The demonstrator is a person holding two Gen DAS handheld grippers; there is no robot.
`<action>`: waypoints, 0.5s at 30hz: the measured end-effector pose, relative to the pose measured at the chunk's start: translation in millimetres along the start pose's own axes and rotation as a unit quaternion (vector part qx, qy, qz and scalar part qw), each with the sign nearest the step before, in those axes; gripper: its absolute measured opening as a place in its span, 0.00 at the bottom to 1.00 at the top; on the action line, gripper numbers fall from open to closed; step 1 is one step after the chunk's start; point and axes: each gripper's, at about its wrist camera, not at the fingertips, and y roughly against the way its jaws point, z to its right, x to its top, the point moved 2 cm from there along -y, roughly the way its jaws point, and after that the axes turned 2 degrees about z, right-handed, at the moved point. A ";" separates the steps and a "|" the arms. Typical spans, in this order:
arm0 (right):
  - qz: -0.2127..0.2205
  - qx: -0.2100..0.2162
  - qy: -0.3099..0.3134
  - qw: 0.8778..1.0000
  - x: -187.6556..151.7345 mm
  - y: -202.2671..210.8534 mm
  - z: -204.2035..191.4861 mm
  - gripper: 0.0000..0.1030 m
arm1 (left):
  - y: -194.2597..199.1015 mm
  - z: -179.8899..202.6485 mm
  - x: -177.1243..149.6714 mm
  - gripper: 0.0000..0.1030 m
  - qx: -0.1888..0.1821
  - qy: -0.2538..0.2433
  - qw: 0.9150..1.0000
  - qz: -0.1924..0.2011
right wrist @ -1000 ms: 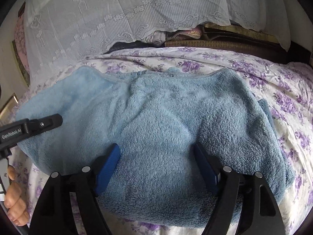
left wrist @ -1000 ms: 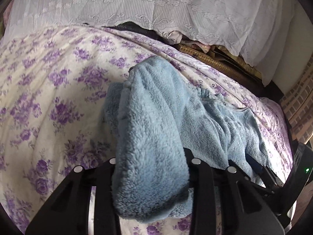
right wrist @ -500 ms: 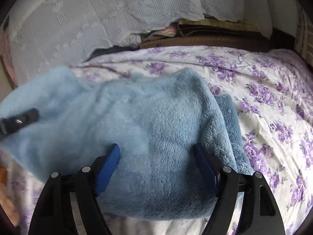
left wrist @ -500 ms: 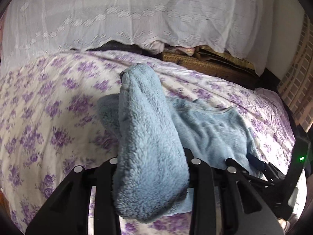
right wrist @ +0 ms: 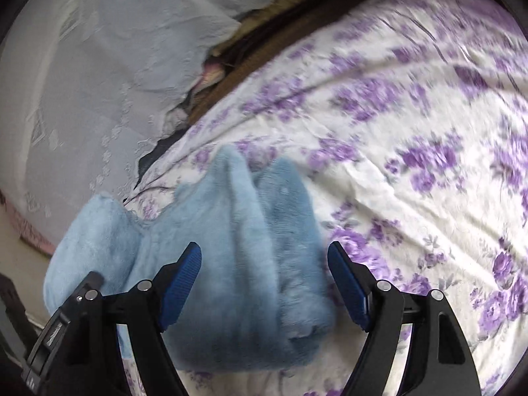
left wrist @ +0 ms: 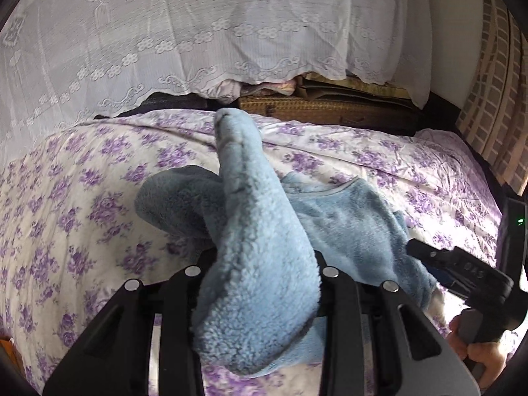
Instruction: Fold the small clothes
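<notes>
- Left wrist view: floral bedspread (left wrist: 82, 204) carries the light-blue fleece garment (left wrist: 346, 227), partly lifted.
- Left gripper (left wrist: 260, 280) is clamped on a raised fleece fold.
- Right gripper (right wrist: 264, 280) jaws stand apart, straddling fleece.
- Lettering on the right gripper body is unreadable.

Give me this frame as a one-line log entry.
left gripper: shut on blue fleece garment, fold raised | right gripper: open, garment between its fingers | surface: floral bedspread | fold unfinished

No readable text on anything in view.
</notes>
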 end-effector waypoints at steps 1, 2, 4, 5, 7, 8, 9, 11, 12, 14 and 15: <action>-0.002 0.002 -0.009 1.000 0.3 -1.8 3.5 0.77 | 0.1 5.6 0.9 0.30 -0.001 -0.004 1.000 0.001; -0.002 0.006 -0.016 1.000 -1.0 -0.7 6.2 0.77 | 0.0 9.4 1.5 0.30 -0.002 -0.007 1.000 0.002; 0.000 0.014 -0.027 1.000 -0.7 2.5 7.9 0.77 | -1.4 23.7 2.4 0.30 -0.003 -0.020 1.000 0.005; 0.003 0.015 -0.028 0.999 -0.1 4.3 8.3 0.77 | -2.7 30.1 2.2 0.30 -0.004 -0.025 1.000 0.005; 0.009 0.016 -0.033 0.999 1.3 9.1 10.2 0.77 | -5.3 41.8 1.3 0.30 -0.005 -0.036 0.999 0.005; 0.012 0.019 -0.038 0.999 2.8 10.4 11.1 0.77 | -7.7 51.8 0.0 0.30 -0.004 -0.047 0.999 0.006; 0.015 0.022 -0.045 0.999 4.1 11.9 13.3 0.77 | -9.4 58.9 -1.4 0.30 -0.003 -0.055 0.998 0.006; 0.019 0.024 -0.055 0.998 5.4 16.2 18.8 0.77 | -14.2 75.3 -4.8 0.30 -0.002 -0.072 0.997 0.007; 0.021 0.025 -0.062 0.998 6.8 17.1 21.6 0.77 | -16.2 80.9 -6.3 0.30 -0.002 -0.078 0.997 0.006; 0.023 0.029 -0.073 0.997 8.8 18.6 25.7 0.77 | -22.5 95.4 -10.5 0.30 -0.002 -0.093 0.996 0.005; 0.024 0.031 -0.077 0.996 9.5 19.2 27.0 0.77 | -26.9 104.1 -13.3 0.30 -0.001 -0.103 0.995 0.004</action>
